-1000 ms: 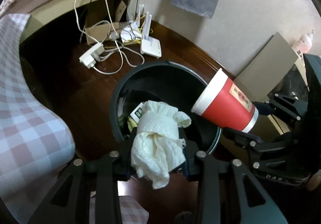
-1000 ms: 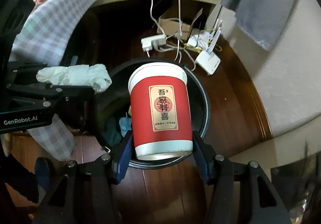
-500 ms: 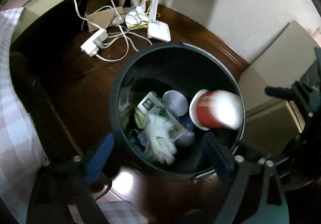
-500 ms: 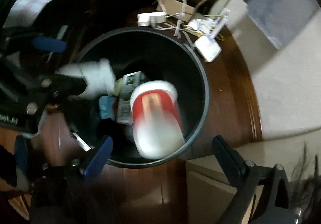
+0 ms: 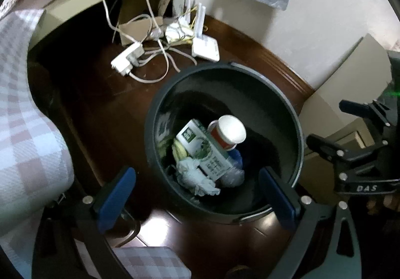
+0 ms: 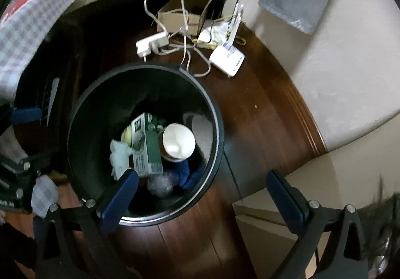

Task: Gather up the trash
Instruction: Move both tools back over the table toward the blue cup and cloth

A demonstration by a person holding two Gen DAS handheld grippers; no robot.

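Left tool [image 5: 197,194]: a second ago clamped on a crumpled tissue; now spread wide, holding nothing, blue pads either side of the bin at lower centre of the frame.
Right tool [image 6: 202,194]: a second ago clamped on the red paper cup; now spread wide, holding nothing.
Bin [image 5: 287,106]: round, dark, smooth-walled, on dark glossy wood floor [image 5: 105,108]; fills centre of both views.
Red paper cup [image 5: 227,131]: now inside the bin, white rim upward, leaning against the green-and-white carton [image 5: 203,151].
Crumpled tissue [image 5: 197,179]: white, wrinkled, now inside the bin, at the near wall just beside the carton.
Blue item [image 6: 185,171] beneath the cup: partly hidden, not identifiable.
White power strip [image 5: 127,58], router [image 5: 205,48], tangled cables: floor, upper centre.
Checked cloth [image 5: 25,128]: left edge, cut off.
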